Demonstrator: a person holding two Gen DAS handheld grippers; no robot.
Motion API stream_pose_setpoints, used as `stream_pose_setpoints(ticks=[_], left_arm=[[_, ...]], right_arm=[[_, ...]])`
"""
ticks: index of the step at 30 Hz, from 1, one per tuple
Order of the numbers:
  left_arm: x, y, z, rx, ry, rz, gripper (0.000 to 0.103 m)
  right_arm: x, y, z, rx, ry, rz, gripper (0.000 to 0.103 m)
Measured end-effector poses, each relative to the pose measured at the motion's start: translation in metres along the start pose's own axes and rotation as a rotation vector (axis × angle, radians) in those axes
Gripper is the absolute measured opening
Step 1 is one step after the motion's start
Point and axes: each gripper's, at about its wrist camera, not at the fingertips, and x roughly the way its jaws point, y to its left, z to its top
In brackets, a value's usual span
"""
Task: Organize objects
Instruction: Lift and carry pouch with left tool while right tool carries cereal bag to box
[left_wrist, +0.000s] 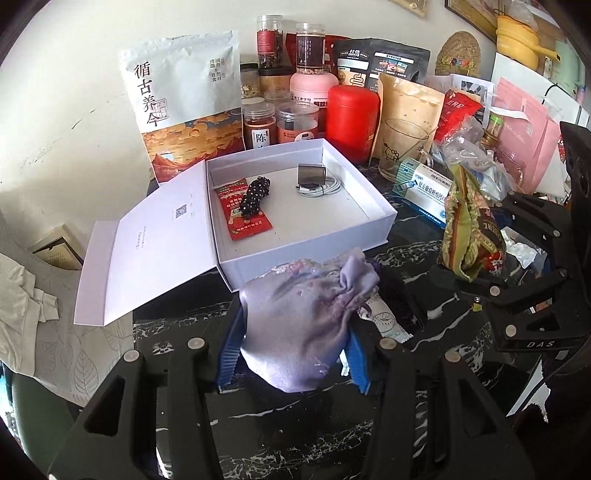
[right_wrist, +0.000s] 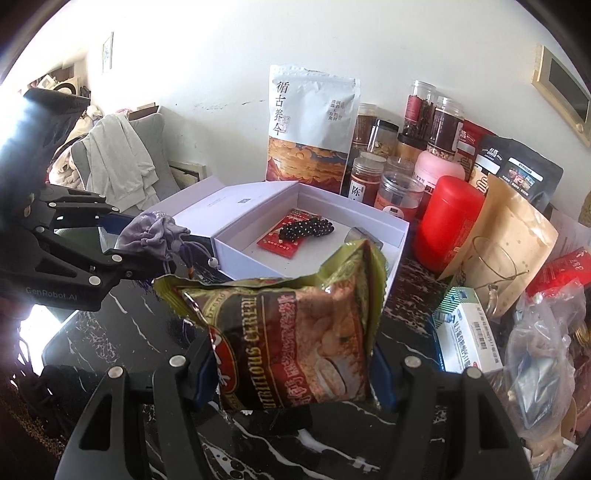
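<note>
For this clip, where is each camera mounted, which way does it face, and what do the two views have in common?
Left wrist: on the left gripper, angled down at the open white box; it clamps a lilac pouch, with the right gripper at the right edge.
Right wrist: on the right gripper, angled down; it clamps a cereal packet, with the left gripper at the left edge.
Shared: box, red canister, both held items.

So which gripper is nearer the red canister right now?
Right. The right gripper, holding the cereal packet, is on the red canister's side; the left gripper is farther, before the white box.
</note>
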Motion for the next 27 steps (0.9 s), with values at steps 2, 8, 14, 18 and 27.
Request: stream_pose_setpoints(ticks=[2, 8, 14, 18, 27], left_arm=[[0.006, 0.003, 0.007, -0.002, 0.002, 0.003, 0.047], [0.025, 0.009, 0.03, -0.003, 0.004, 0.005, 0.047], [0.046, 0.012, 0.051, 0.0, 0.017, -0.001, 0.047], [0.063, 0.012, 0.064, 0.012, 0.025, -0.002, 0.047], [0.102, 0.018, 0.091, 0.016, 0.036, -0.01, 0.047]], right_arm=[[0.005, -0.005, 0.004, 0.001, -0.001, 0.001, 0.068], [0.02, -0.019, 0.017, 0.004, 0.001, -0.005, 0.068], [0.035, -0.033, 0.028, 0.008, -0.002, -0.007, 0.068], [0.048, -0.043, 0.035, 0.019, 0.003, -0.012, 0.068], [0.075, -0.061, 0.049, 0.049, 0.023, -0.027, 0.068]])
